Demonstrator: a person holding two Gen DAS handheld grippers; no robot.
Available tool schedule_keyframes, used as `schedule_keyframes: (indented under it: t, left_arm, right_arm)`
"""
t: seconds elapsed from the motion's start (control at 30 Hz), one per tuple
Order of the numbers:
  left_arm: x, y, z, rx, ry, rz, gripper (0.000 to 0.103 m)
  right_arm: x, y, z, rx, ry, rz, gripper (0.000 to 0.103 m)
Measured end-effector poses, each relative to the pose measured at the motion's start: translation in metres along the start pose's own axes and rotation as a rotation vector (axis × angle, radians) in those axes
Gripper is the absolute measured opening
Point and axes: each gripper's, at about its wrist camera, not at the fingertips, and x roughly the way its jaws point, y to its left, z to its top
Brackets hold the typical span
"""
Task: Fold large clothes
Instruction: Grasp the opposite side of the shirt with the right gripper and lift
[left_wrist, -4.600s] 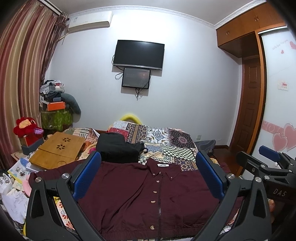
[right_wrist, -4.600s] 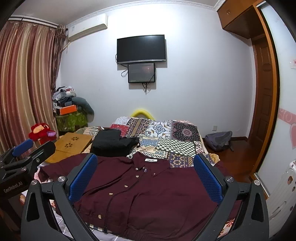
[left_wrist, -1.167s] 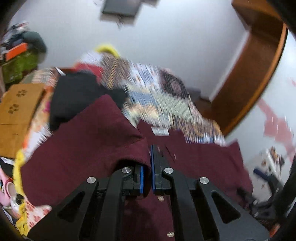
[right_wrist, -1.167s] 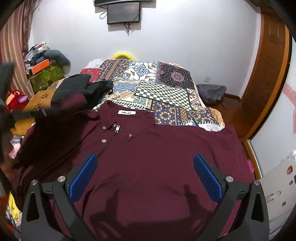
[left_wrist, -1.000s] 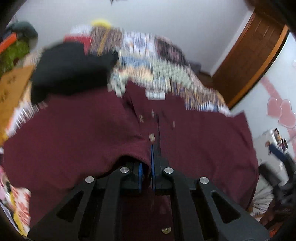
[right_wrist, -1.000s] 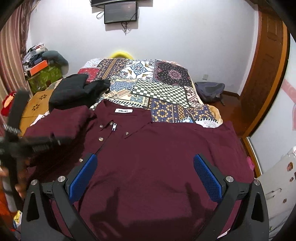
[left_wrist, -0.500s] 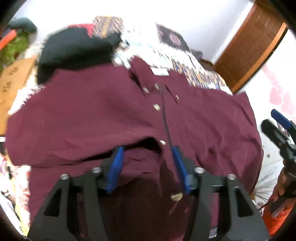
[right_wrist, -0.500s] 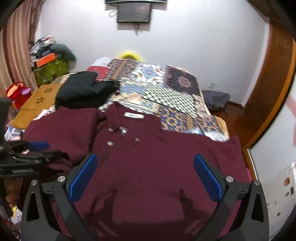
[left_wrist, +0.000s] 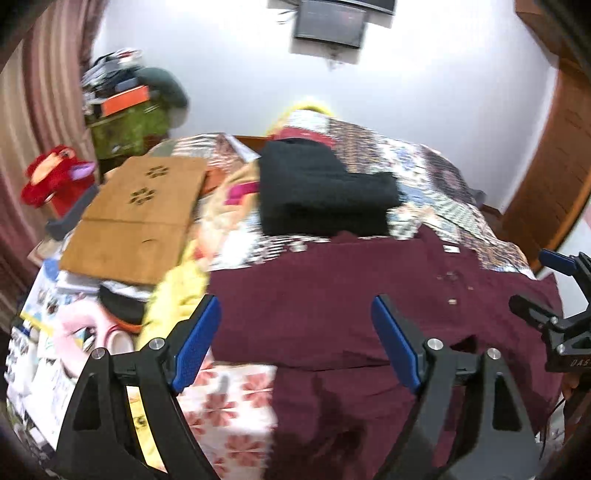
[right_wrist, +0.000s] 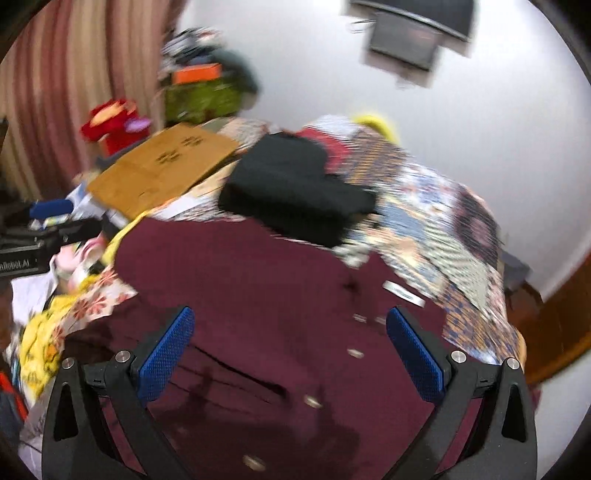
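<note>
Left wrist view: left gripper (left_wrist: 295, 343), jaws opening with nothing between them, hangs over the maroon shirt (left_wrist: 369, 302) spread on the bed; the next grasp should take a clean edge. Right wrist view: right gripper (right_wrist: 291, 354), jaws spread and empty, above the shirt; black folded garment (right_wrist: 295, 188) touches its collar side, cardboard (right_wrist: 162, 166) lies well apart

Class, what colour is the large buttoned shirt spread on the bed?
Dark maroon. The shirt shows best in the left wrist view.
</note>
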Motion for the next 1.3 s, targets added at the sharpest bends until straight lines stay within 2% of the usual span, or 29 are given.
schedule_keyframes:
  t: [0.3,0.43,0.57,0.73,0.83,0.9,1.0,1.13,1.3]
  left_arm:
    - [0.006,0.075,-0.021,-0.131,0.022,0.070,0.083]
    - [0.011,0.092,-0.030,-0.162,0.035,0.088,0.083]
    - [0.016,0.104,-0.036,-0.178,0.046,0.088,0.083]
    - [0.022,0.104,-0.039,-0.166,0.056,0.089,0.083]
    - [0.024,0.100,-0.038,-0.156,0.059,0.085,0.083]
    - [0.023,0.097,-0.038,-0.150,0.058,0.079,0.083]
    - [0.021,0.092,-0.036,-0.146,0.059,0.075,0.083]
    - [0.014,0.083,-0.032,-0.135,0.050,0.072,0.083]
    - [0.001,0.064,-0.027,-0.092,0.032,0.081,0.083]
  right_arm:
    - [0.076,0.104,0.019,-0.269,0.153,0.163,0.101]
    - [0.113,0.132,0.018,-0.323,0.245,0.205,0.101]
    - [0.139,0.148,0.019,-0.336,0.304,0.209,0.087]
    - [0.161,0.145,0.016,-0.258,0.365,0.246,0.070]
    - [0.156,0.136,0.015,-0.209,0.357,0.278,0.049]
    - [0.154,0.132,0.017,-0.187,0.351,0.291,0.025]
    - [0.150,0.118,0.020,-0.120,0.329,0.316,0.011]
    - [0.133,0.092,0.025,-0.022,0.280,0.364,0.007]
    - [0.090,0.064,0.031,0.015,0.144,0.344,0.007]
